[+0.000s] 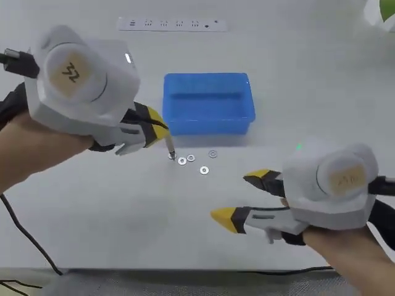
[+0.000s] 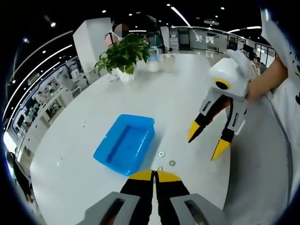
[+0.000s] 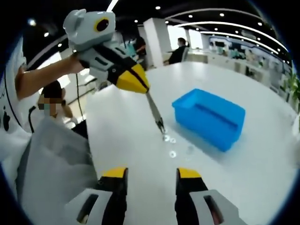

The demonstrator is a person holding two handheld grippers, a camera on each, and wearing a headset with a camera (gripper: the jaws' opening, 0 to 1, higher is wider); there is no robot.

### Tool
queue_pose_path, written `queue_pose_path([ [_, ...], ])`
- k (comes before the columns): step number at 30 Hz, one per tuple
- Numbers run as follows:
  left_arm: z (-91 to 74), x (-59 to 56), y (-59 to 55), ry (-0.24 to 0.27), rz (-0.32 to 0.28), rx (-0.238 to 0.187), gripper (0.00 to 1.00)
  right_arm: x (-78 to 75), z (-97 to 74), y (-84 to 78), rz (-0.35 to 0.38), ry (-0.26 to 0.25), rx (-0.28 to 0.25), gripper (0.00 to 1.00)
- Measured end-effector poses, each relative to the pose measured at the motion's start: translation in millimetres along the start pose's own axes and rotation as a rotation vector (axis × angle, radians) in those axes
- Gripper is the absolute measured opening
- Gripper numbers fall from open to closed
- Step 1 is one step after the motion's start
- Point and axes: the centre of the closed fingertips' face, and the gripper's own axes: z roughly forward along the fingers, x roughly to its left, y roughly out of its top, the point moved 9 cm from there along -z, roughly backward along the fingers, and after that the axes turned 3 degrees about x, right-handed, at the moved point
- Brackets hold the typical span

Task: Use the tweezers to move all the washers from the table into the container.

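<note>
Several small metal washers (image 1: 204,170) lie on the white table in front of a blue container (image 1: 208,102). My left gripper (image 1: 162,126) is shut on slim metal tweezers (image 1: 170,145), whose tips point down beside the leftmost washer (image 1: 182,161). In the right gripper view the tweezers (image 3: 154,112) slant from the left gripper (image 3: 133,79) down to the washers (image 3: 172,153), with the container (image 3: 211,117) behind. My right gripper (image 1: 239,197) stands open and empty, near right of the washers. Seen from the left gripper view, the washers (image 2: 172,163) lie just past its shut jaws, between the container (image 2: 125,143) and the right gripper (image 2: 205,146).
A white power strip (image 1: 173,24) lies at the far edge of the table (image 1: 92,203). A black cable (image 1: 24,237) hangs off the front left. A potted plant (image 2: 124,56) stands farther along the table. People are seen in the room behind.
</note>
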Motion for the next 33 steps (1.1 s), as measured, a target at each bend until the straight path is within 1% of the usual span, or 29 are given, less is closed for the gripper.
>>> queue_pose_path([
  [1, 0.0, 1.1, 0.0, -0.005, 0.000, 0.000, 0.00, -3.3, 3.5, 7.1, -0.039, 0.005, -0.001, 0.32],
  [2, 0.4, 1.9, 0.2, -0.009, -0.002, 0.000, 0.00, -9.0, 9.3, 17.8, -0.073, 0.005, -0.015, 0.28],
  [3, 0.5, 2.3, 0.2, -0.012, -0.001, 0.000, 0.00, -12.5, 13.8, 25.3, -0.083, 0.005, -0.037, 0.26],
  [4, 0.7, 2.3, 0.6, -0.017, 0.001, 0.002, 0.00, -16.0, 20.3, 34.5, -0.103, 0.037, -0.051, 0.23],
  [6, 1.1, 2.4, 1.0, -0.023, 0.010, 0.002, 0.00, -22.3, 33.2, 47.0, -0.122, 0.071, -0.058, 0.18],
  [8, 1.1, 2.8, 1.1, -0.029, 0.013, 0.004, 0.00, -26.4, 44.7, 55.0, -0.153, 0.088, -0.043, 0.19],
  [9, 0.8, 3.6, 0.9, -0.032, 0.015, 0.006, 0.00, -27.4, 48.1, 58.1, -0.155, 0.098, -0.047, 0.19],
  [10, 0.7, 4.3, 0.7, -0.034, 0.016, 0.008, 0.00, -26.9, 50.8, 60.8, -0.159, 0.124, -0.050, 0.18],
  [11, 0.1, 5.2, 0.1, -0.038, 0.018, 0.011, 0.00, -27.2, 53.8, 63.9, -0.166, 0.143, -0.043, 0.18],
  [12, -0.1, 5.9, -0.2, -0.039, 0.020, 0.013, 0.00, -27.4, 54.5, 64.8, -0.171, 0.145, -0.043, 0.19],
  [14, -0.8, 6.4, -0.6, -0.045, 0.023, 0.016, 0.00, -27.4, 58.8, 67.4, -0.216, 0.165, -0.030, 0.18],
  [15, -1.0, 6.6, -0.8, -0.049, 0.025, 0.018, 0.00, -27.3, 60.4, 68.5, -0.226, 0.167, -0.028, 0.18],
  [16, -1.0, 7.0, -0.9, -0.050, 0.028, 0.019, 0.00, -26.7, 63.0, 70.0, -0.242, 0.181, -0.030, 0.18],
  [18, -0.8, 7.5, -0.7, -0.056, 0.032, 0.019, 0.00, -25.2, 67.9, 71.8, -0.258, 0.207, -0.013, 0.17],
  [20, 0.0, 8.5, -0.4, -0.059, 0.033, 0.020, 0.00, -25.7, 71.4, 74.0, -0.303, 0.191, -0.008, 0.13],
  [22, 0.6, 8.0, 0.2, -0.067, 0.032, 0.022, 0.00, -26.2, 72.9, 75.7, -0.316, 0.186, -0.009, 0.08],
  [23, 0.9, 7.5, 0.5, -0.071, 0.035, 0.023, 0.00, -26.8, 73.3, 76.3, -0.319, 0.180, -0.007, 0.07],
  [24, 1.1, 7.6, 0.9, -0.065, 0.044, 0.025, 0.00, -27.2, 72.7, 76.4, -0.324, 0.192, -0.004, 0.06],
  [27, 1.3, 6.3, 1.9, -0.068, 0.053, 0.030, 0.00, -27.1, 71.8, 75.7, -0.322, 0.198, -0.006, 0.06],
  [29, 1.9, 4.9, 3.0, -0.071, 0.058, 0.028, 0.00, -25.2, 70.2, 75.6, -0.356, 0.193, 0.001, 0.05],
  [31, 2.3, 4.2, 4.3, -0.065, 0.067, 0.026, 0.00, -23.4, 69.0, 75.9, -0.419, 0.171, 0.000, 0.04],
  [33, 2.0, 3.5, 5.4, -0.062, 0.062, 0.020, 0.00, -22.6, 67.7, 76.3, -0.418, 0.170, -0.001, 0.04],
])
